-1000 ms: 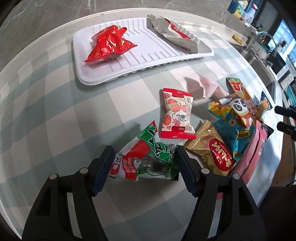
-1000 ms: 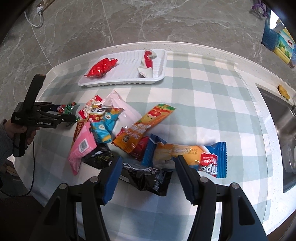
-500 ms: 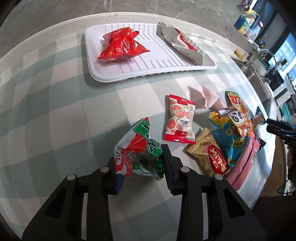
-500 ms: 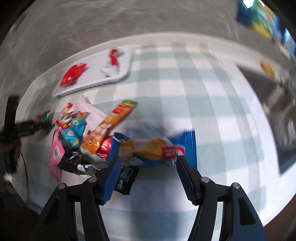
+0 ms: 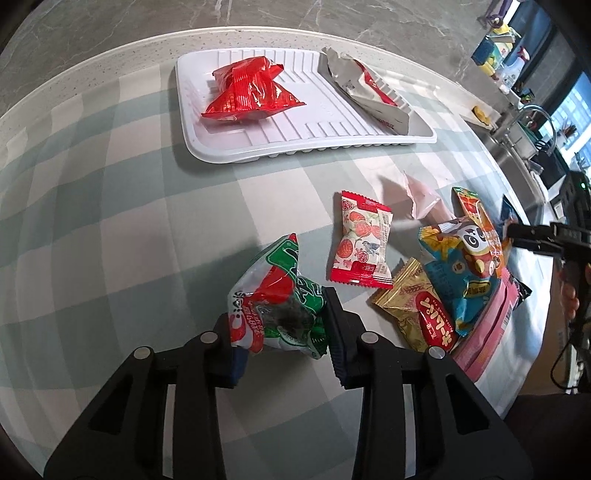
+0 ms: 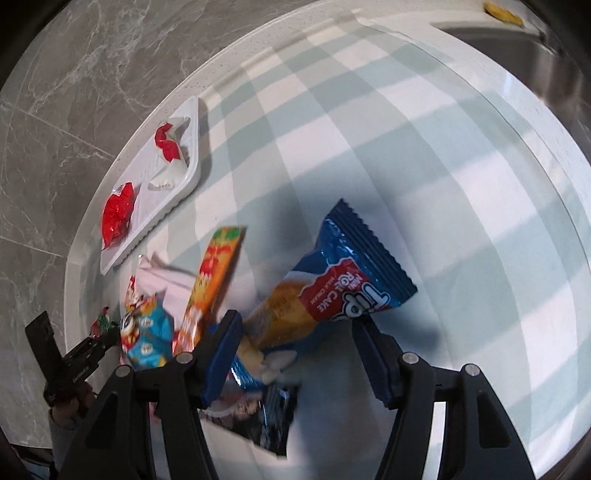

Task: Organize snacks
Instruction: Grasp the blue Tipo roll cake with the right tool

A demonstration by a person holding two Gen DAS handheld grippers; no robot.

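Observation:
My left gripper is shut on a green, red and white snack bag and holds it above the checked tablecloth. A white tray at the back holds a red bag and a silver-and-red packet. My right gripper is open over a blue and orange roll-cake packet, which lies between its jaws. A pile of snacks lies to the right in the left wrist view: a strawberry packet, a gold packet, a blue panda bag.
The right gripper's side shows an orange stick packet, a black packet and the panda bag. A steel sink lies past the table edge. The left gripper shows at the left. Grey marble wall stands behind.
My left gripper closed on the green bag and lifted it toward the tray. My right gripper swung down and rolled over the blue roll-cake packet, still open.

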